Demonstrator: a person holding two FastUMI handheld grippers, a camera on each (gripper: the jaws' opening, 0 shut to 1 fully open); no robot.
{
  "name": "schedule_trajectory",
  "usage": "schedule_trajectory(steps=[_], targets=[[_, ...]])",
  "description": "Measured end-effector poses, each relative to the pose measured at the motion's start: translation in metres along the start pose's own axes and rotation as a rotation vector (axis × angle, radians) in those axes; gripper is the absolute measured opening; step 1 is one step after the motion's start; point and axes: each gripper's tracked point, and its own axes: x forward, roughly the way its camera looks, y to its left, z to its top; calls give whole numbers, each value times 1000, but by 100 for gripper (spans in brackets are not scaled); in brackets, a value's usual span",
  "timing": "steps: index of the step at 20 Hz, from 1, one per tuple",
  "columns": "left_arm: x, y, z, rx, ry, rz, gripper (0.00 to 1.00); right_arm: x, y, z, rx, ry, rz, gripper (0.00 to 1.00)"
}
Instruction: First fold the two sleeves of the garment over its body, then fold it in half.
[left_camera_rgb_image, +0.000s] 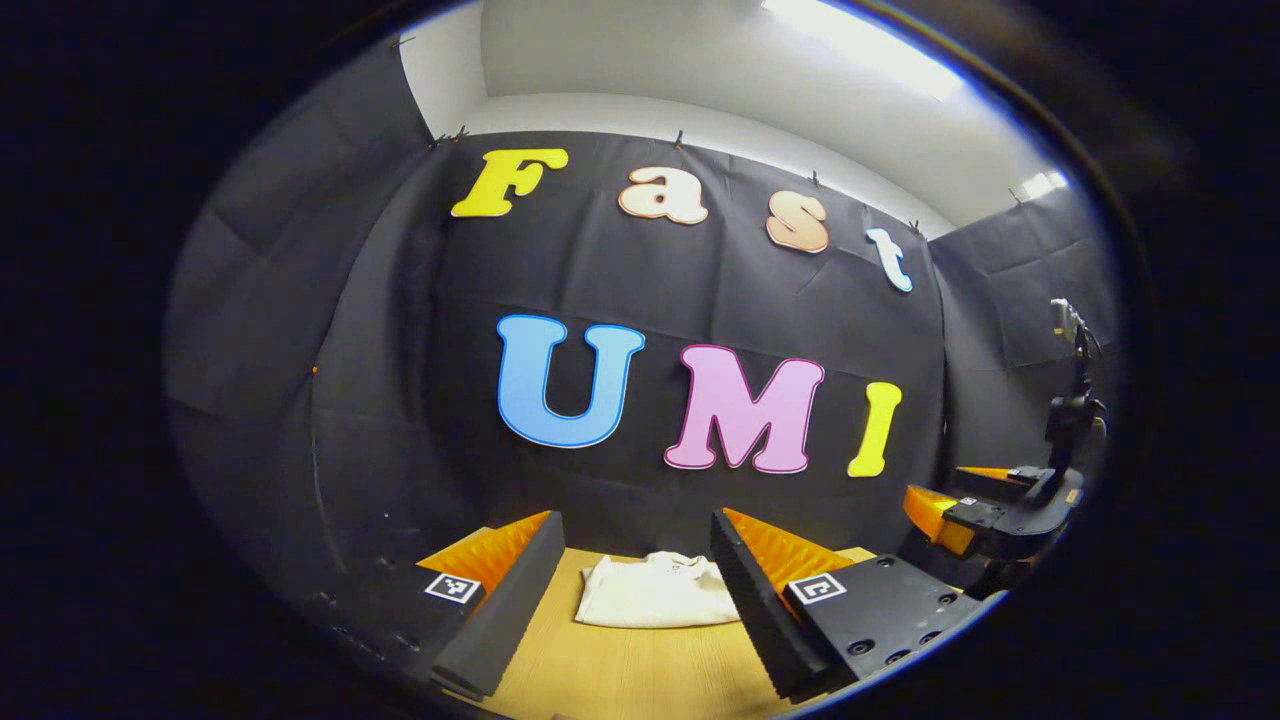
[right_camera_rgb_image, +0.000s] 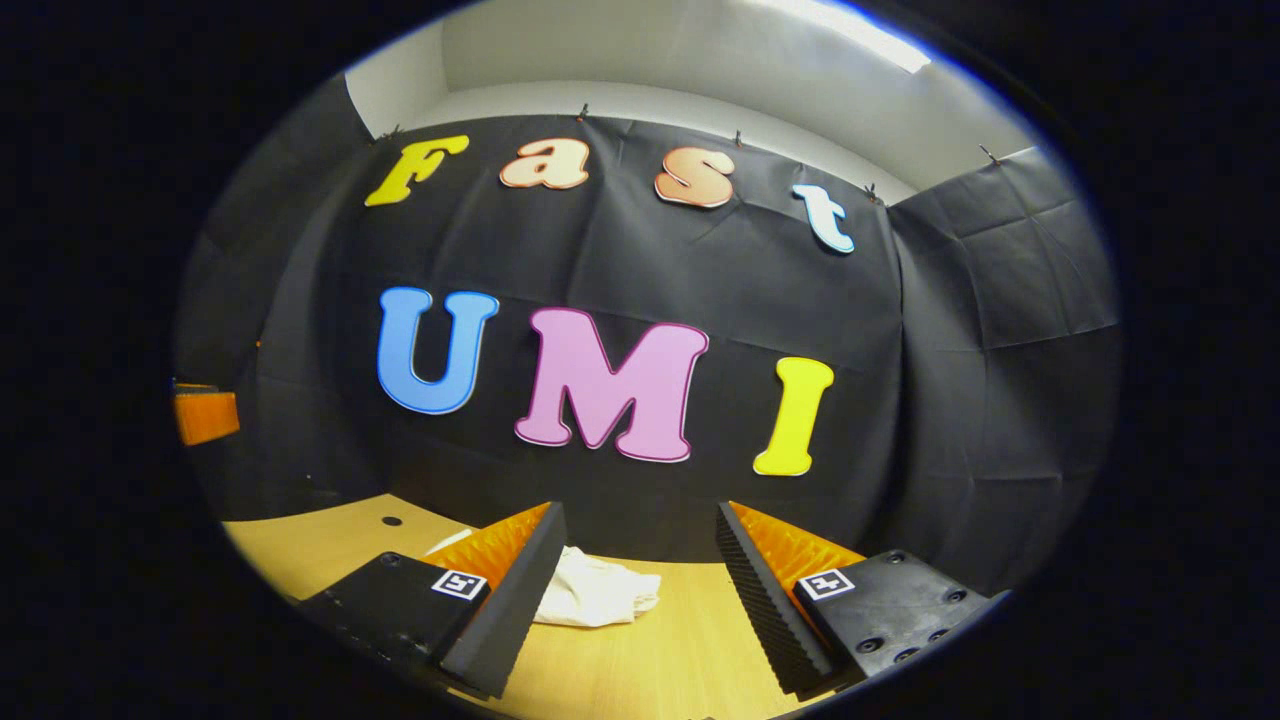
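Note:
A white garment (left_camera_rgb_image: 655, 592) lies folded into a compact rectangle on the wooden table (left_camera_rgb_image: 620, 670), near the back wall. In the left gripper view my left gripper (left_camera_rgb_image: 635, 555) is open, held above the table, with the garment seen between its fingers and apart from them. The right gripper view has the same garment (right_camera_rgb_image: 595, 592) low and left of centre, partly hidden behind the left finger (right_camera_rgb_image: 505, 600). My right gripper (right_camera_rgb_image: 640, 550) is open and holds nothing. The right gripper (left_camera_rgb_image: 1000, 515) also appears far right in the left gripper view.
Black cloth walls close the booth at the back and both sides. A small dark hole (right_camera_rgb_image: 391, 521) marks the tabletop at left. An orange part of the other gripper (right_camera_rgb_image: 205, 415) shows at the far left edge.

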Motion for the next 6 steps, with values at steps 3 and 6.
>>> schedule_trajectory(steps=[3,6], targets=[[-10,2,6,80,-13,16,95,-19,10,11,10,-28,20,96],[-8,-5,19,64,-13,10,95,-23,25,14,7,-22,71,96]])
